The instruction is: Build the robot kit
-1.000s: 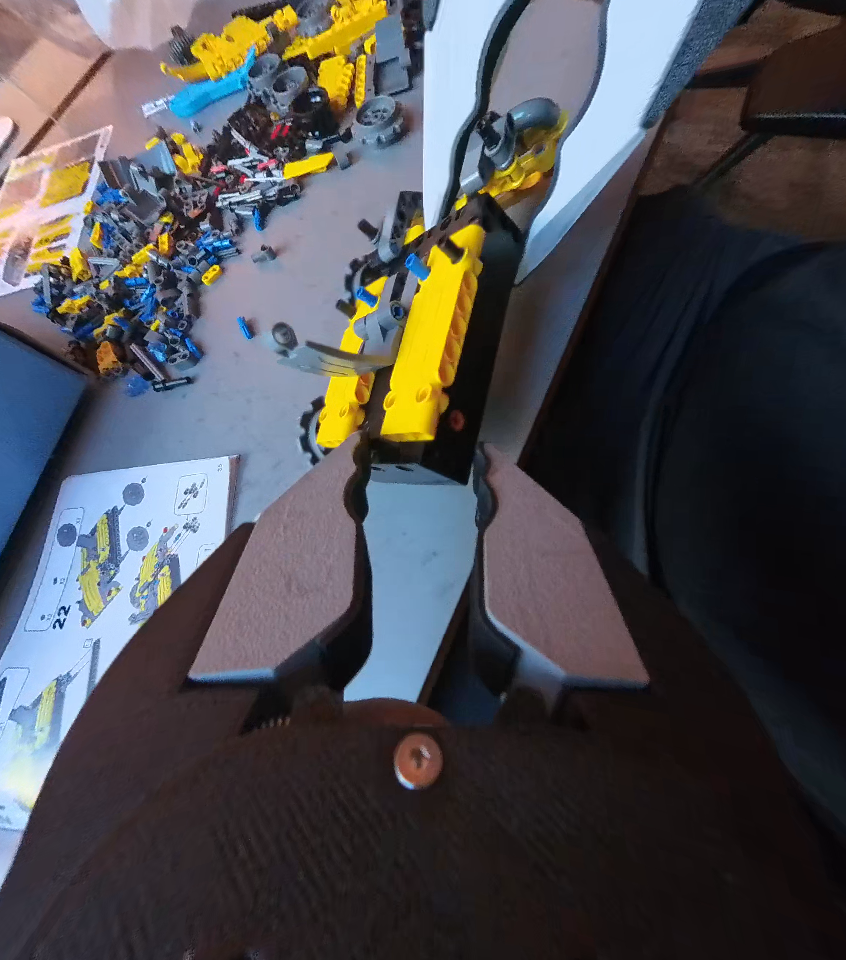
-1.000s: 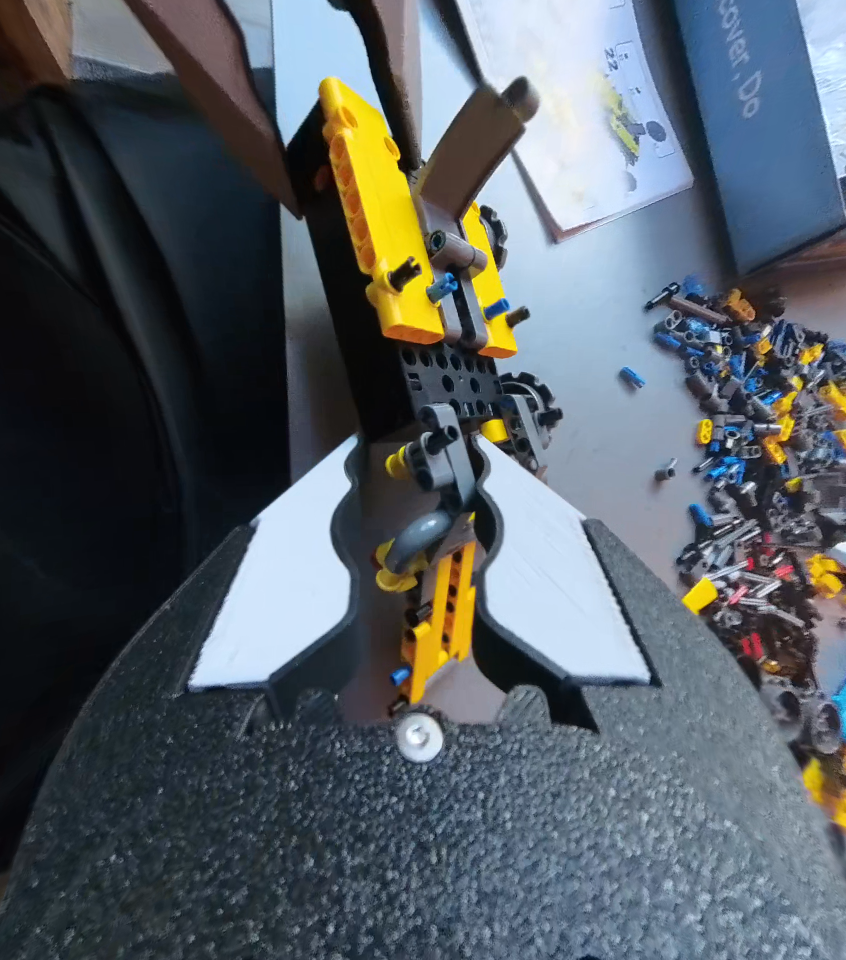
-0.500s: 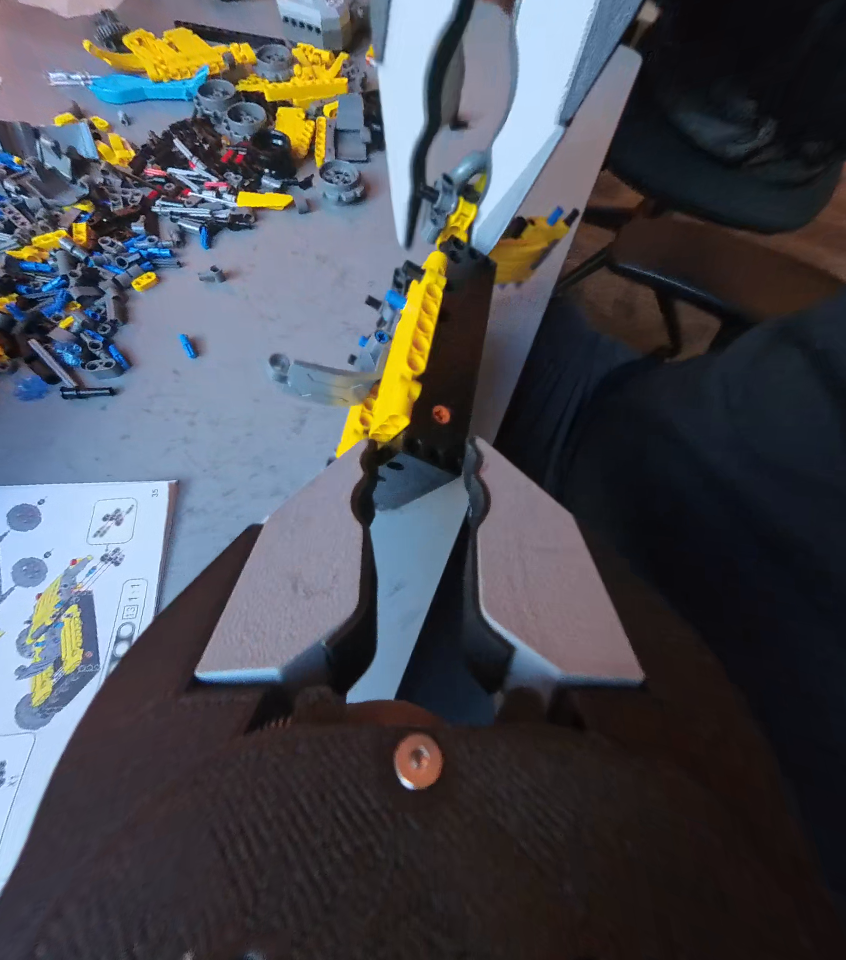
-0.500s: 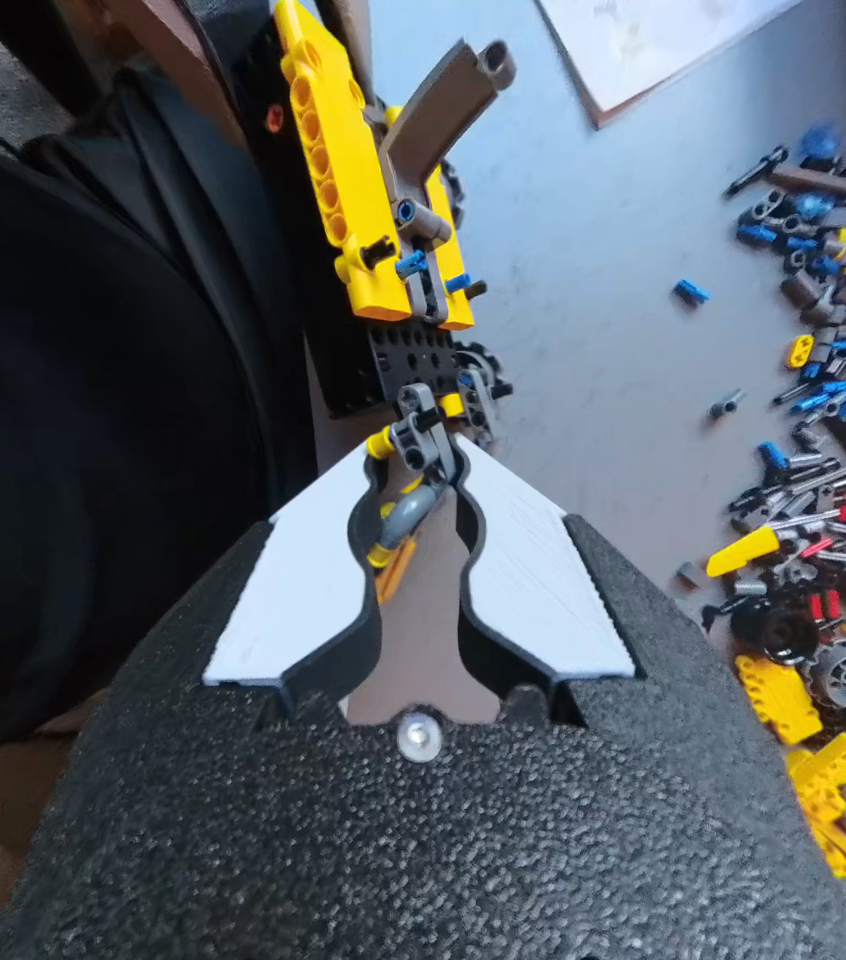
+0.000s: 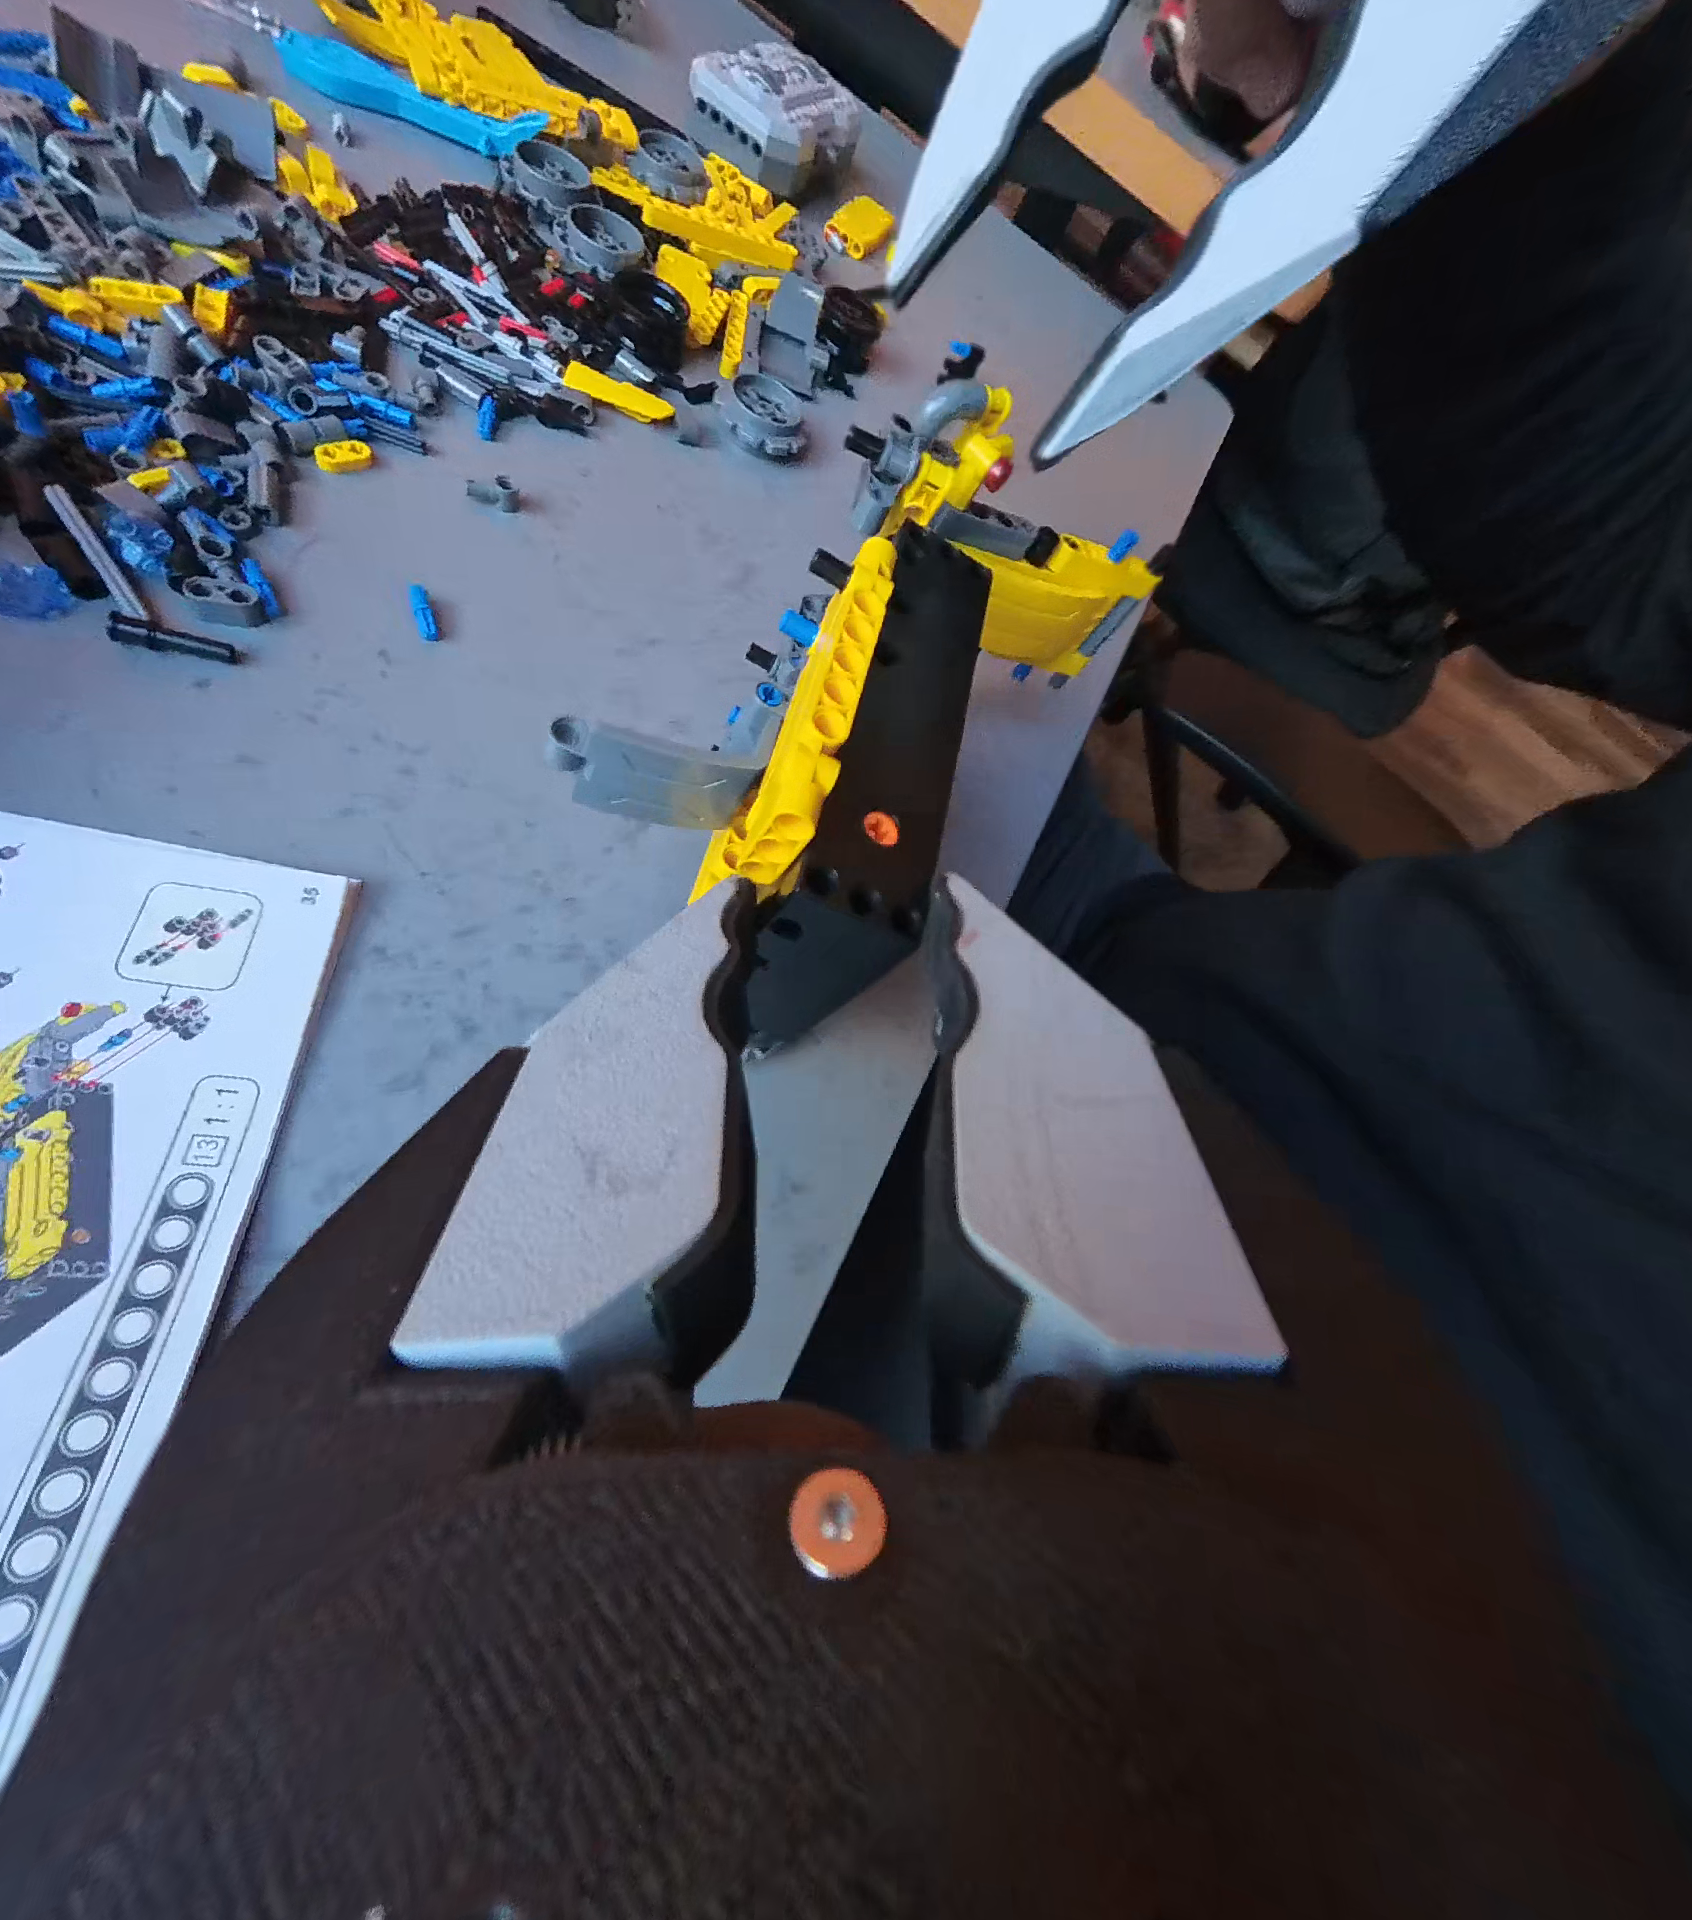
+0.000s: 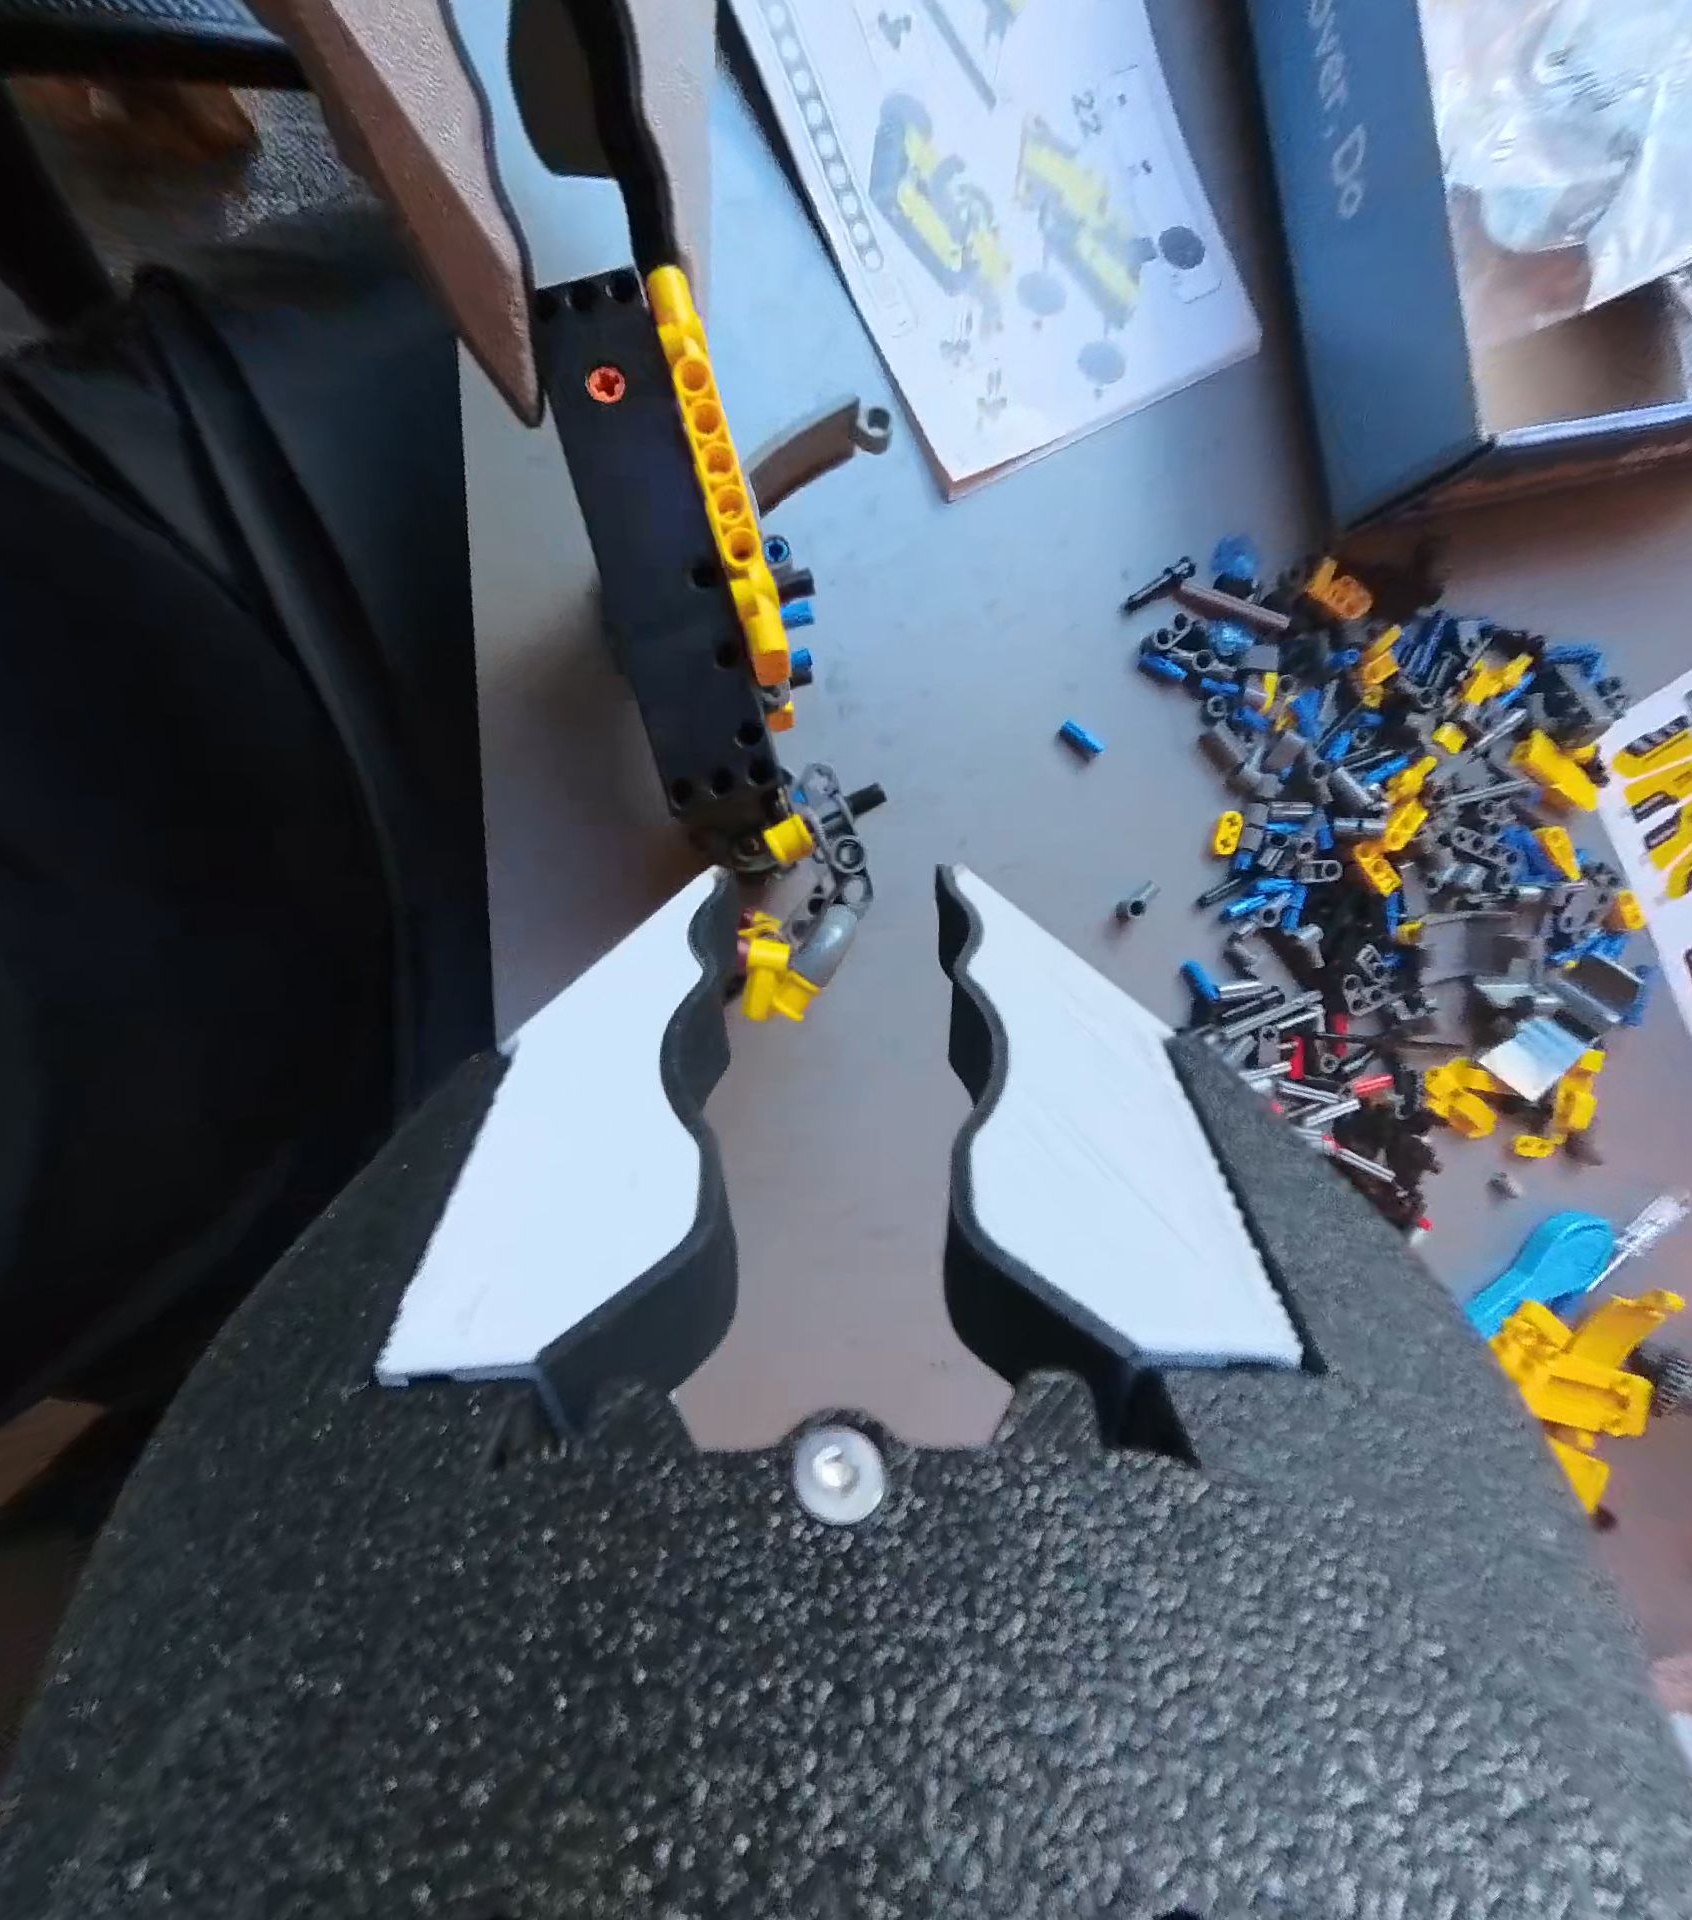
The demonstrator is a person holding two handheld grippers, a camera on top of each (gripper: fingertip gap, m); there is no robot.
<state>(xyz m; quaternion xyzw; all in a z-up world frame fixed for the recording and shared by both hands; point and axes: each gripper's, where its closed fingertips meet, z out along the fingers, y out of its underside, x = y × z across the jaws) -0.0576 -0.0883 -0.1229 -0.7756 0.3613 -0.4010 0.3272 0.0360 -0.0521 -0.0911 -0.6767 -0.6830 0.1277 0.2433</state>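
My left gripper (image 5: 837,951) is shut on the black end of a yellow and black brick model (image 5: 883,717) and holds it above the grey table's near edge. The model's far end carries grey and yellow small parts (image 5: 935,436). My right gripper (image 6: 831,883) is open and empty, its white fingers (image 6: 603,1091) just clear of that far end. It also shows in the left wrist view (image 5: 1112,229), above and beyond the model. The model shows in the right wrist view (image 6: 676,582), held by the brown left gripper (image 6: 468,187).
A large heap of loose small parts (image 5: 281,312) covers the table (image 5: 426,748) to the left. An open instruction booklet (image 5: 63,1122) lies at the near left. A dark blue box (image 6: 1393,260) stands beyond it. A person in dark clothing (image 5: 1496,1091) sits at the table's edge. Across from one pair of fingers to the other is roughly 11 centimetres.
My right gripper has opened and let go of the model's far end, then drawn back from it. My left gripper still holds the model and has tilted it.
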